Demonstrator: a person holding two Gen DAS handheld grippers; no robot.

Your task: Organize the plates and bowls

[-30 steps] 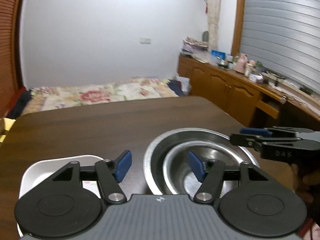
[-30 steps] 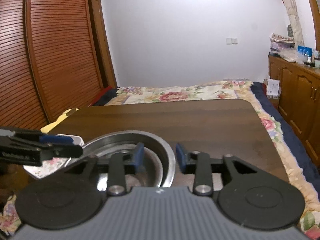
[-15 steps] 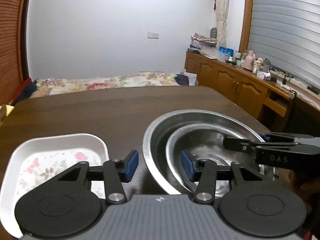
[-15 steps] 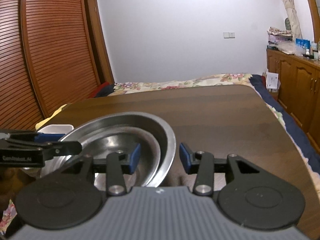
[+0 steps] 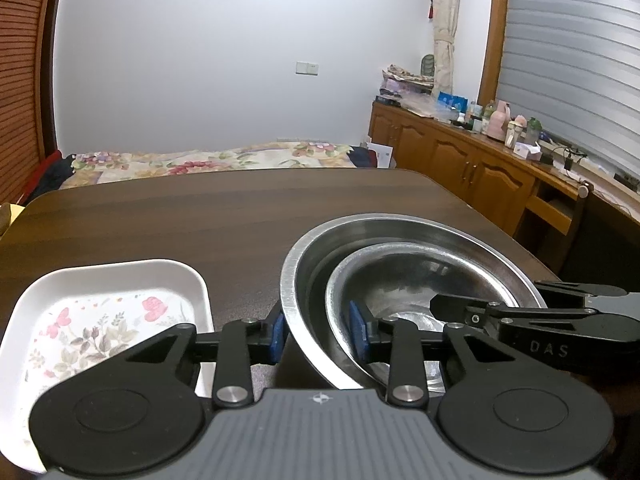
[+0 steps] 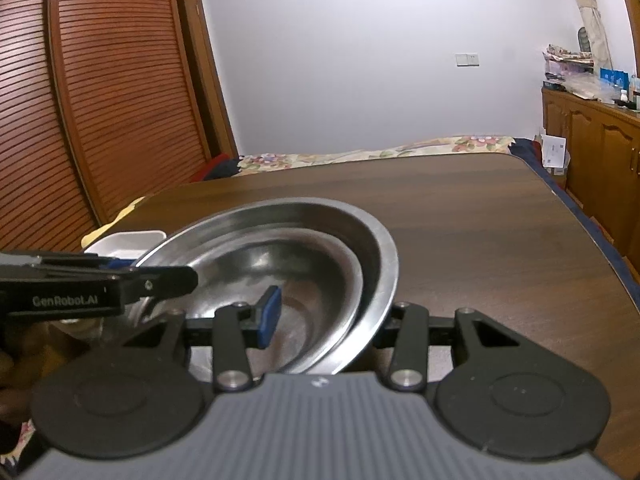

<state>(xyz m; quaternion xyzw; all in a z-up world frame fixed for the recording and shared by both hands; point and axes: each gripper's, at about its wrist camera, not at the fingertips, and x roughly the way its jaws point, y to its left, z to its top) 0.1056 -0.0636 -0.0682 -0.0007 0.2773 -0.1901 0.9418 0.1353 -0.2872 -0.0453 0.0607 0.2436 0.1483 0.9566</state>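
Observation:
Two steel bowls sit nested on the dark wooden table, a small bowl inside a large bowl. My left gripper straddles their left walls. Its jaws are closing: one blue pad is at the large bowl's outer wall and the other sits just inside the small bowl. My right gripper straddles the opposite side. Its left pad hangs free inside the small bowl, and its right finger is hidden behind the large bowl's rim. A white floral tray lies to the left.
Each gripper shows in the other's view: the right gripper over the bowls, the left gripper at the far rim. A bed lies beyond the table. Wooden cabinets run along the right, slatted doors along the left.
My left jaws have narrowed around the bowls' walls. The right gripper has sunk a little, so the large bowl's rim now covers its right finger.

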